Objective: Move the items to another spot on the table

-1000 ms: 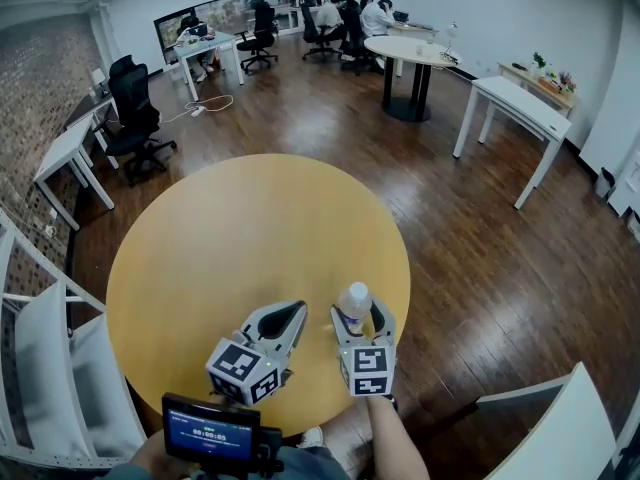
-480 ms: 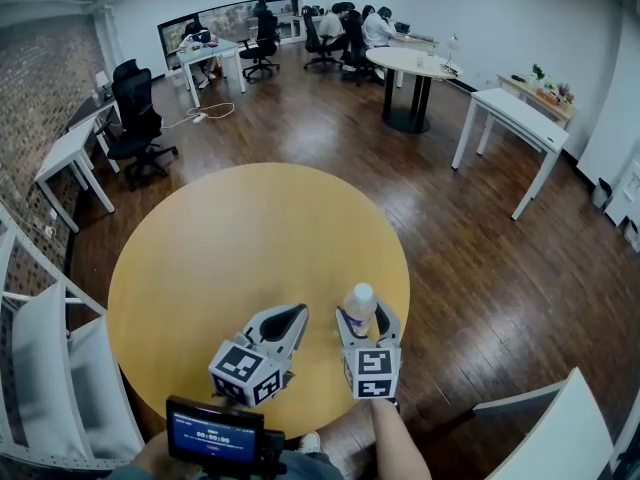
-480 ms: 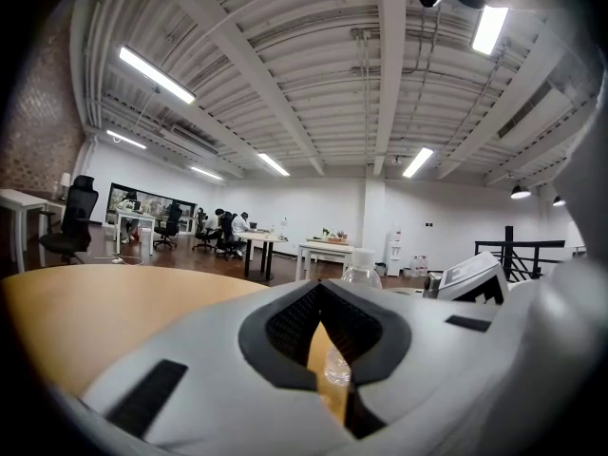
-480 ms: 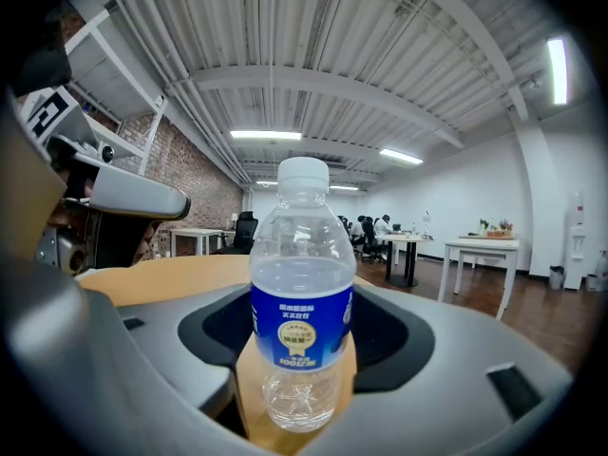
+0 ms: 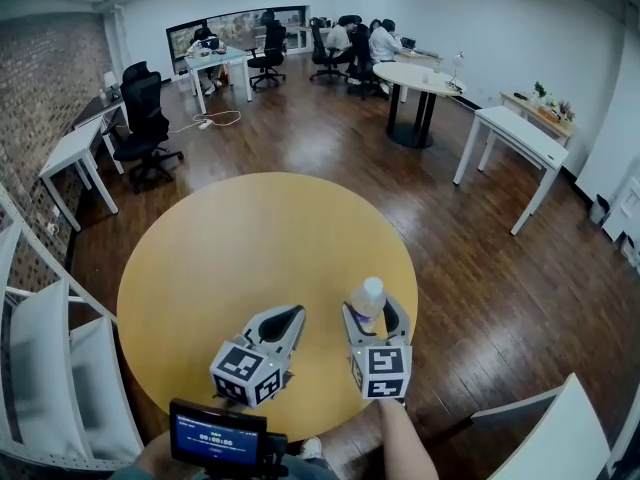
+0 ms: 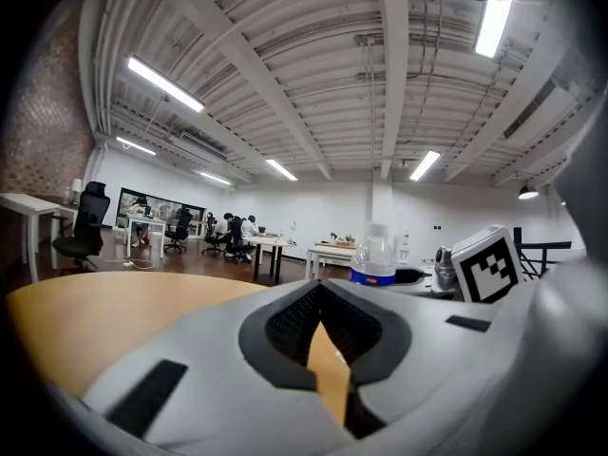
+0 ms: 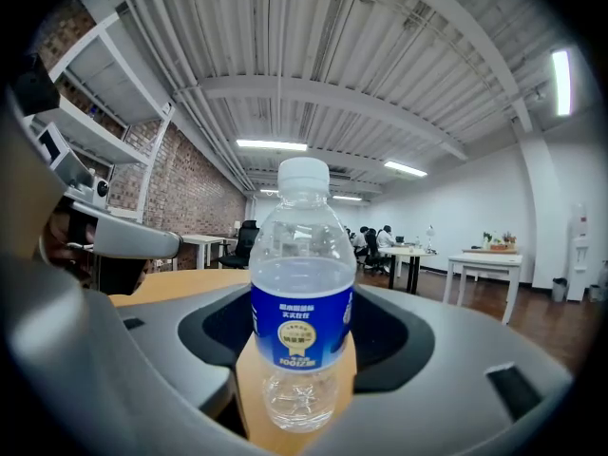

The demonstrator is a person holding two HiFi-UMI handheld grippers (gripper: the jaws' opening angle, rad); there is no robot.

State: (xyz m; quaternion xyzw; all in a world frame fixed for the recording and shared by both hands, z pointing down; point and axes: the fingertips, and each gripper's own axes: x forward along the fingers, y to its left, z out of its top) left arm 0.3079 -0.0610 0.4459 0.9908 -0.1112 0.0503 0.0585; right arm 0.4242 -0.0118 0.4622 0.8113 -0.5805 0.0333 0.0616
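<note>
A clear water bottle (image 5: pixel 367 298) with a white cap and a blue label stands upright near the front right of the round yellow table (image 5: pixel 250 238). My right gripper (image 5: pixel 373 314) is shut on the water bottle. In the right gripper view the water bottle (image 7: pixel 302 302) fills the middle, its base down on the wood. My left gripper (image 5: pixel 289 316) rests beside it to the left, shut and holding nothing. From the left gripper view the water bottle (image 6: pixel 375 255) shows to the right, beyond the closed jaws.
A white metal shelf frame (image 5: pixel 45 368) stands close at the left. A white board (image 5: pixel 560 418) sits at the lower right. A small screen (image 5: pixel 220 436) is mounted at the bottom edge. Office chairs, white desks and seated people are far off across the wooden floor.
The head view has shifted a little, so the table sits lower and further right in the picture. Both grippers and the bottle keep nearly the same places on the table.
</note>
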